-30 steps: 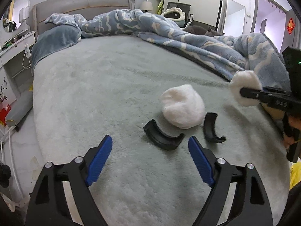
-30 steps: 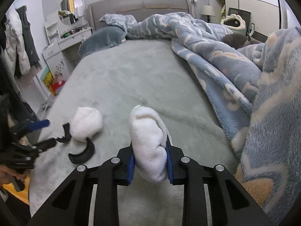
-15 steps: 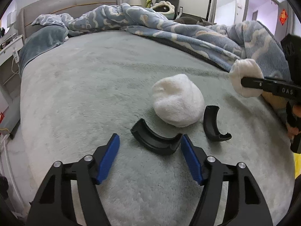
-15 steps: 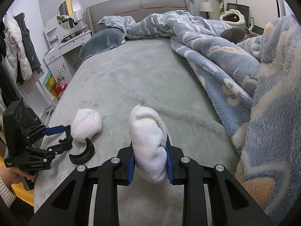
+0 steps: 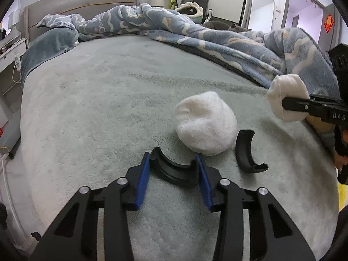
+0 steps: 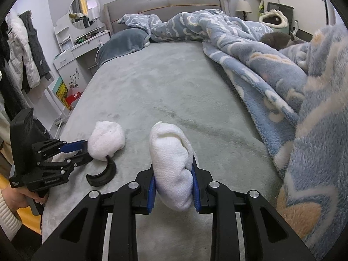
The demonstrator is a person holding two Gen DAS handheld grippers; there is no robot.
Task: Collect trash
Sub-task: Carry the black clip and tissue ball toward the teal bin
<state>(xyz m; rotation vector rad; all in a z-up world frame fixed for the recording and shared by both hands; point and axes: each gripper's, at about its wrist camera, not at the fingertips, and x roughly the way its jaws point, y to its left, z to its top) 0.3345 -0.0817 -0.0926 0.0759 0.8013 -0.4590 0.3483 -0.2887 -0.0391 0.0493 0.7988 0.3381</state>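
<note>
The left gripper had just been closing and was clamped across a curved black piece, long axis spanning its jaws; the right gripper was gripping a white wad.

Left tool, angled downward, has just been closing and now clamps a curved black piece; right tool, likewise tilted, grips a white bundle.

A: Where is there room to move?
B: The grey bed cover is wide and bare up to the pillow.
A: What blocks the way?
B: The bunched blue blanket fills the right side. A grey cat lies there too.
</note>
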